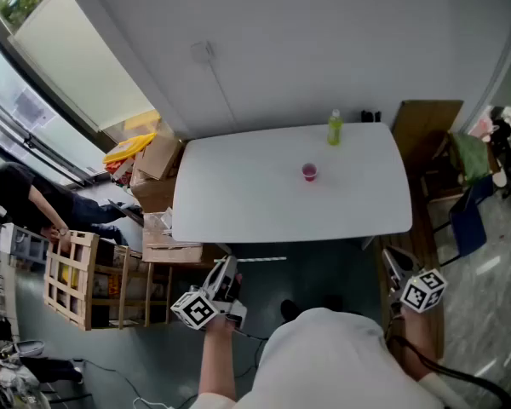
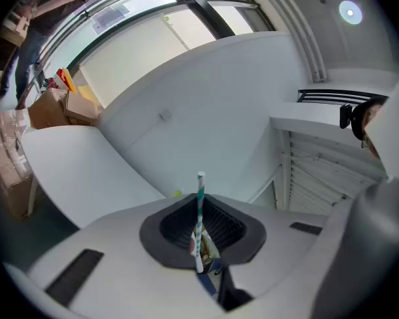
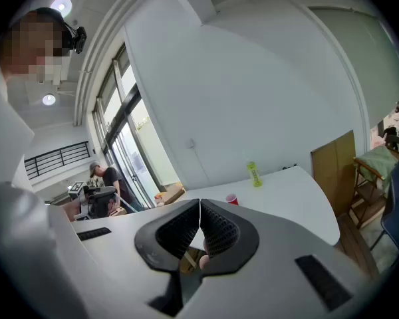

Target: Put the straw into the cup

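A small red cup (image 1: 309,171) stands on the white table (image 1: 238,203), with a green bottle (image 1: 335,128) behind it at the far edge. My left gripper (image 1: 229,265) hovers in front of the table's near edge, shut on a green-and-white striped straw (image 1: 262,260) that points to the right. In the left gripper view the straw (image 2: 200,205) sticks out past the jaws of the left gripper (image 2: 201,226). My right gripper (image 1: 392,258) is off the table's near right corner. It (image 3: 199,208) is shut and empty, facing the cup (image 3: 231,199) and bottle (image 3: 253,174).
Cardboard boxes (image 1: 157,158) and a wooden crate (image 1: 71,278) stand left of the table, where a person (image 1: 21,196) bends over. A brown board (image 1: 424,126) and a chair with clothes (image 1: 470,162) are at the right.
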{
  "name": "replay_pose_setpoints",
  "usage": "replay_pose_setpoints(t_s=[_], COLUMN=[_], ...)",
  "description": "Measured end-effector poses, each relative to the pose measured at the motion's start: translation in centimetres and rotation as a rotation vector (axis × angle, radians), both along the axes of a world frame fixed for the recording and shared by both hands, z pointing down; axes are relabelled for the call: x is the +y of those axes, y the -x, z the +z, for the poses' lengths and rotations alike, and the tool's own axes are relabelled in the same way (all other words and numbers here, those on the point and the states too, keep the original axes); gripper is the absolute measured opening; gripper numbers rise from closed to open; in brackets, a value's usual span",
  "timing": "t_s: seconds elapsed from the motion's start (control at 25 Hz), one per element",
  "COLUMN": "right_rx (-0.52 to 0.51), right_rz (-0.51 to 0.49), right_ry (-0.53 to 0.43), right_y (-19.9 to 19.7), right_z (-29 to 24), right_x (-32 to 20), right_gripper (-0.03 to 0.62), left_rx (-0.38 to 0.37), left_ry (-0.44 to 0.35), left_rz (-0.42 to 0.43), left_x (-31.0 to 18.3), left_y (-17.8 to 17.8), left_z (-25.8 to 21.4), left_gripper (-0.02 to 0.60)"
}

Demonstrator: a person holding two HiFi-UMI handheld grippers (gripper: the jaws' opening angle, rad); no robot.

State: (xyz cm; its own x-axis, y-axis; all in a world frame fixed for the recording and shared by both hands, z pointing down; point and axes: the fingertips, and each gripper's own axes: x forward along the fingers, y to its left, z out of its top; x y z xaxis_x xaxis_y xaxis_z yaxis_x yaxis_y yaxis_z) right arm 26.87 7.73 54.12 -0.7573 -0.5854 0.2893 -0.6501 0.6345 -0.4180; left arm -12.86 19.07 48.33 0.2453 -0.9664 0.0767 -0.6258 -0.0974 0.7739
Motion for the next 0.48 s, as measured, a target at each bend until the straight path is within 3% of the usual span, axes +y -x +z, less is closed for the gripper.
replay_pose_setpoints(t_s=[0.48], right_rx=[-0.008], right_rz=[-0.001], right_ry=[0.001], right_y=[0.57], right_z=[-0.47], right_x=[0.28], right_gripper=[0.035], left_rx=[0.024], left_ry=[0.004], left_rz=[0.004], left_x=[-0.06], left_y=[0.26], left_z=[0.46], left_gripper=[0.023])
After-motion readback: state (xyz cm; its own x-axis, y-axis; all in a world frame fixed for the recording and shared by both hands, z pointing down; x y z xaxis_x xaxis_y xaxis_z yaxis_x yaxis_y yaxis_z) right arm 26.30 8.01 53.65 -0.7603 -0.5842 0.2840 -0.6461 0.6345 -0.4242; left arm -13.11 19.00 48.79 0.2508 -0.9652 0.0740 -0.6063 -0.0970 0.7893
